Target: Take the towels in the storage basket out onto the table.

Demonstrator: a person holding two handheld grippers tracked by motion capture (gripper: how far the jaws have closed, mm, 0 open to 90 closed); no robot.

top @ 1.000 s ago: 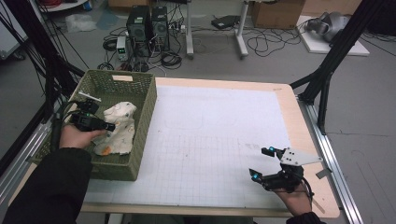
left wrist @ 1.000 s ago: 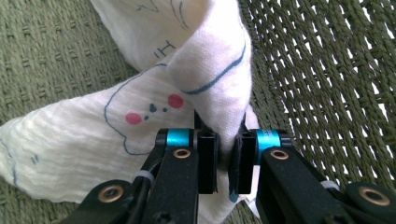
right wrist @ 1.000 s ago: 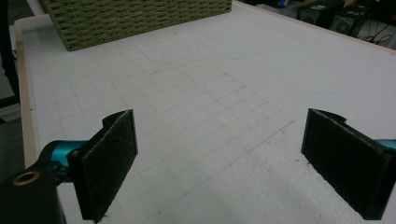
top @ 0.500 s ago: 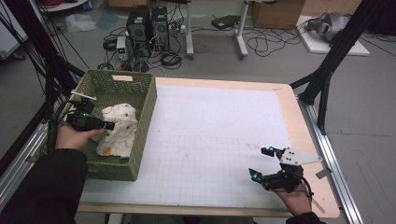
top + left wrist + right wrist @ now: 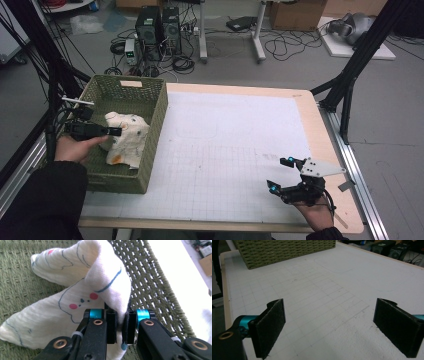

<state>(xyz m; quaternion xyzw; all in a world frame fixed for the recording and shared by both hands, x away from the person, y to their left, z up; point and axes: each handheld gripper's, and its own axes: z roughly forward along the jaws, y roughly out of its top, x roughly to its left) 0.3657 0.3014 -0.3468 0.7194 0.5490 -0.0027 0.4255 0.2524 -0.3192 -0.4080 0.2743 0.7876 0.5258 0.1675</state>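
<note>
I count one basket [image 5: 152, 131], one cloth [image 5: 127, 140] and my two grippers. The basket is a green woven rectangle with an open lattice wall, standing at the desk's [image 5: 235, 145] nine o'clock edge in the high view. The cloth lies inside it, toward the wall at three o'clock: soft white gauze, crumpled into folds, printed with thin blue outlines, pink dots and an orange patch near its six o'clock end.

My left gripper [image 5: 121, 326] reaches into the basket from nine o'clock, held about level, with my hand [image 5: 75, 147] under it and a dark sleeve [image 5: 45, 200] behind. Its fingers [image 5: 111, 326] are clamped on a raised fold of the cloth; in the left gripper view the fold rises between the two black pads toward twelve o'clock, and the rest of the cloth spreads out to nine o'clock over the basket's woven floor.

My right gripper [image 5: 281, 173] sits low over the desk at five o'clock, well apart from the basket, pointing toward ten o'clock, a grey three-cornered plate on top. Its fingers [image 5: 270, 326] stand wide apart with nothing between them, their pads faced with rough black felt. The desk under them is a white sheet ruled in a fine grid, edged with pale wood.
</note>
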